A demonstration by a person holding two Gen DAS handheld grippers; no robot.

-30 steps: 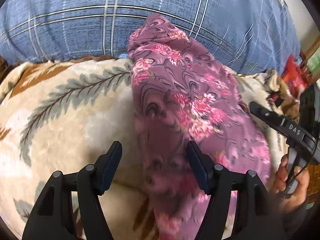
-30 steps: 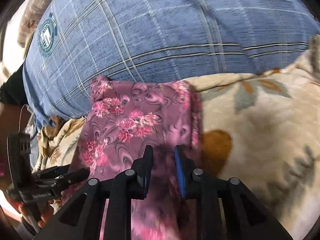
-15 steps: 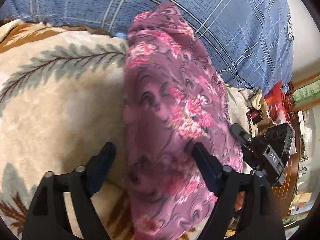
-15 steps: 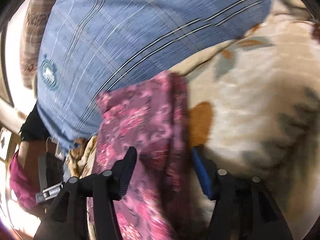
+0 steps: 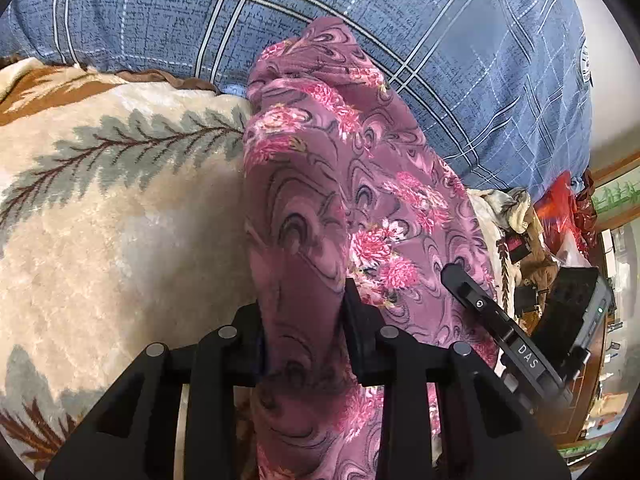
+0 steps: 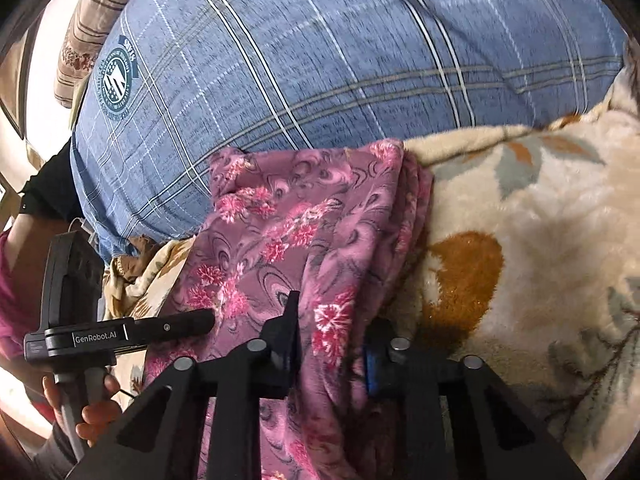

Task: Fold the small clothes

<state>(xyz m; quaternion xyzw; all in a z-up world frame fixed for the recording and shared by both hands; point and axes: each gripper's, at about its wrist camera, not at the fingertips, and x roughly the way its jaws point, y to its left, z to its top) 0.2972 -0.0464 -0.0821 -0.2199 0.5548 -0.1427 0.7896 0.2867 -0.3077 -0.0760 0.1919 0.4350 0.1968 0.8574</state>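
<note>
A purple garment with pink flowers [image 5: 360,184] lies in a long folded strip on a cream fleece blanket [image 5: 120,216], its far end against a blue plaid pillow [image 5: 400,40]. My left gripper [image 5: 304,320] is shut on the near left fold of the garment. My right gripper [image 6: 332,344] is shut on the near right edge of the same garment [image 6: 288,224], with cloth bunched between the fingers. Each gripper shows in the other's view, the right one in the left wrist view [image 5: 520,340] and the left one in the right wrist view [image 6: 120,332].
The blue plaid pillow [image 6: 320,60] fills the back. The cream leaf-pattern blanket [image 6: 540,240] spreads to the sides. Crumpled cloth and red bags [image 5: 560,208] lie at the bed's edge. A striped pillow [image 6: 88,20] lies far back.
Both grippers have closed from open onto the near end of the purple garment. The cloth now bunches up between the fingers of each.
</note>
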